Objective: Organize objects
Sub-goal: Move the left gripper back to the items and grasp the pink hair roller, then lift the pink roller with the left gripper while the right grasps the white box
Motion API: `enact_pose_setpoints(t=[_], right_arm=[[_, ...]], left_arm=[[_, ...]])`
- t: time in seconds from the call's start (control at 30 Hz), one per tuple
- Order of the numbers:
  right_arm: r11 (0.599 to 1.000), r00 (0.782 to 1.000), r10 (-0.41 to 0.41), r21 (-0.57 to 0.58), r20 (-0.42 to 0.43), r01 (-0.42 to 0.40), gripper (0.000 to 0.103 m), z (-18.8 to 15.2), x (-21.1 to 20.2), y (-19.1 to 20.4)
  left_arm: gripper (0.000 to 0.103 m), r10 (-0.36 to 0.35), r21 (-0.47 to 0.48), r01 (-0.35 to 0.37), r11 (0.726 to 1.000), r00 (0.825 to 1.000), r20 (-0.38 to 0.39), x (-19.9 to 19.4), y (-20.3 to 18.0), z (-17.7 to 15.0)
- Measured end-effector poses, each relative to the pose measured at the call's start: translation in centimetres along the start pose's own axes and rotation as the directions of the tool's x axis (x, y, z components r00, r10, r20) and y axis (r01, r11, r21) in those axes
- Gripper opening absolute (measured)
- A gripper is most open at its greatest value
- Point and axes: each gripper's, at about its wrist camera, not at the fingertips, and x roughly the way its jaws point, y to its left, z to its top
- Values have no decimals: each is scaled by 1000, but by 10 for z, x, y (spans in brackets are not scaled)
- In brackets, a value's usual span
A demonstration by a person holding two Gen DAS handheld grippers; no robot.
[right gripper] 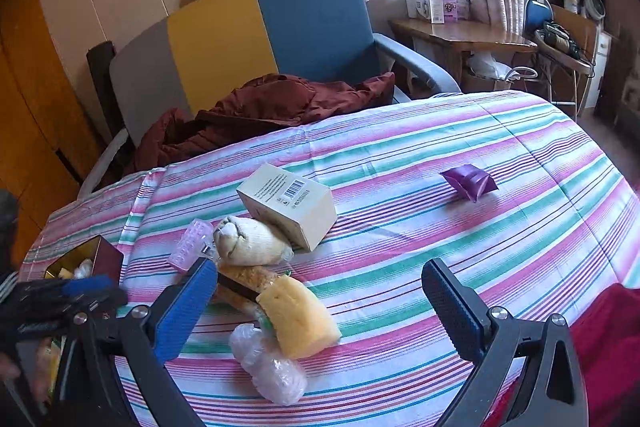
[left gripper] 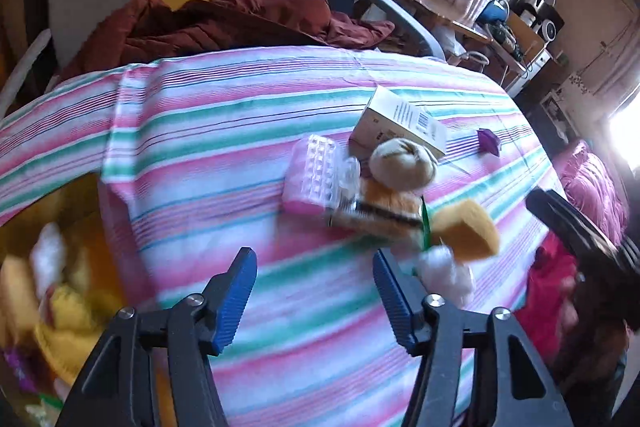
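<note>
Both your left gripper (left gripper: 314,291) and right gripper (right gripper: 320,307) gape wide, holding nothing, above the striped bedspread (right gripper: 440,235), where the cream cardboard box (right gripper: 288,205), yellow sponge (right gripper: 300,319) and purple packet (right gripper: 468,181) lie.

Both cameras sit low behind their own blue-padded fingers and look forward and slightly down across a striped bedspread (right gripper: 400,155). The left wrist view hangs close over the near-left part of the cloth, facing a cluster of small items with a cream box (left gripper: 404,121) at its far side; the right gripper (left gripper: 576,227) enters its right edge. The right wrist view stands a little further back and to the right, facing the same box (right gripper: 290,205), with the left gripper (right gripper: 60,301) at its left edge. Both share the purple sachet (right gripper: 469,183), the tricolour sofa (right gripper: 260,27) and the curtained window beyond
</note>
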Motion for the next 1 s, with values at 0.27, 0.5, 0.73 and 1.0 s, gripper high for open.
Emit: enact_pose_setpoints(t=[0.27,0.5,0.73,1.0], right_arm=[[1000,1000,-3,-17,-21,2,103,-1,5,2],[999,1000,-11,-35,-23,10,103,-1,5,5],[999,999,-21,-44,-33,19,103,-1,9,5],[996,998,-54,-78,-28,52,102,-2,11,8]], left_arm=[[60,-60,40,61,997,998,-30,42,-8,31],[60,-60,48,61,997,998,-32,57,-9,42],[60,-53,42,55,998,998,-30,75,-2,52],[59,-61,48,61,997,998,3,81,1,49]])
